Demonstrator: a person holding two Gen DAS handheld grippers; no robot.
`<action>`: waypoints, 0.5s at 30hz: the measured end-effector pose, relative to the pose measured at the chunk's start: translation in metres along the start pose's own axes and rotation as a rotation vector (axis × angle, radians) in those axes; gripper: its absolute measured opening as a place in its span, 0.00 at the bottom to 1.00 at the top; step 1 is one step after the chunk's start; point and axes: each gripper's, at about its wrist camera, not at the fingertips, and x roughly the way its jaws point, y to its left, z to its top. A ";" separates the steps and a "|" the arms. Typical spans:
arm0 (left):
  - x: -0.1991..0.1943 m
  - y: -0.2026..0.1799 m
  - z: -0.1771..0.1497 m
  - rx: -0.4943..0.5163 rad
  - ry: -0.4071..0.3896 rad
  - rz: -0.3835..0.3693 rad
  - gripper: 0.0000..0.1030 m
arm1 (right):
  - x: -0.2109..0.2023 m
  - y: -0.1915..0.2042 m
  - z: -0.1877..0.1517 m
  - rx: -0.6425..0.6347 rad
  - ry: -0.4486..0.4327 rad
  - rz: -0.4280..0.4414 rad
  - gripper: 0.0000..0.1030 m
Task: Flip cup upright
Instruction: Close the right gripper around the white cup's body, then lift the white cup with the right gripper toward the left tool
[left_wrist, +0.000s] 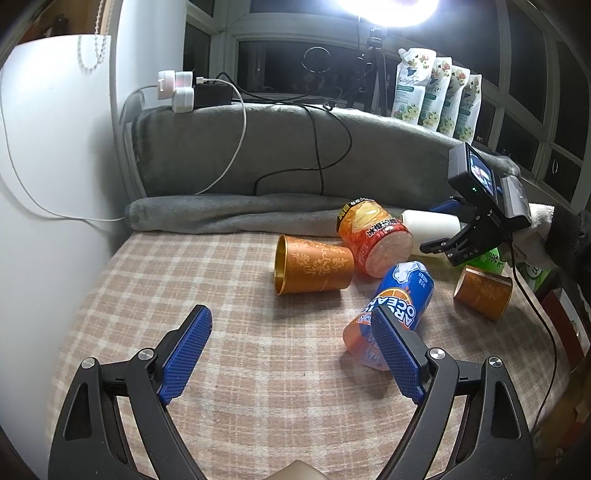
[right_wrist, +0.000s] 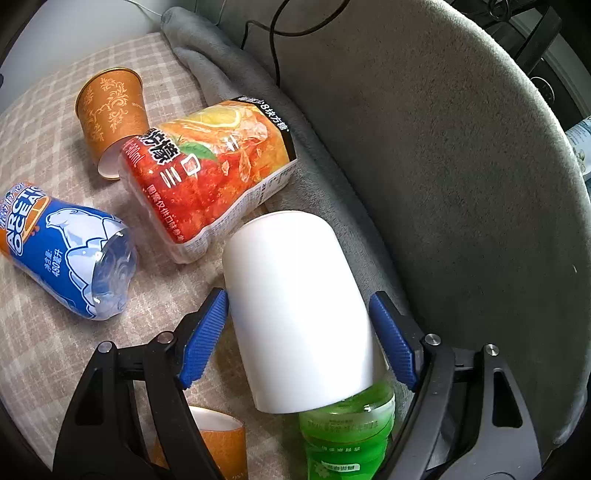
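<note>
Right gripper (right_wrist: 297, 332) spread around white cup (right_wrist: 295, 306), not yet clamped.
Lying on its side on the plaid worktop (left_wrist: 221, 332), left pad touching or nearly so, right pad just apart; rim over green bottle (right_wrist: 347, 432); beyond, iced-tea bottle (right_wrist: 218, 166) and orange cup (right_wrist: 110, 110). Left gripper (left_wrist: 291, 350) open, empty, well short of white cup.

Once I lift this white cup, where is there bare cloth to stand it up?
Bare checked cloth lies left of the gold-rimmed orange cup, running to the left gripper and the wall. It is crowded on the right: white cup, red bottle, blue bottle, green bottle.
</note>
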 end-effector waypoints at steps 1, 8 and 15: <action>0.000 0.000 0.000 -0.002 0.000 0.001 0.86 | -0.003 0.000 -0.001 0.000 -0.003 -0.006 0.78; -0.002 -0.001 0.000 -0.003 -0.007 -0.002 0.86 | -0.016 0.001 -0.011 0.019 -0.029 -0.020 0.77; -0.007 -0.003 0.000 0.001 -0.020 -0.004 0.86 | -0.017 0.010 -0.004 0.003 -0.040 -0.034 0.77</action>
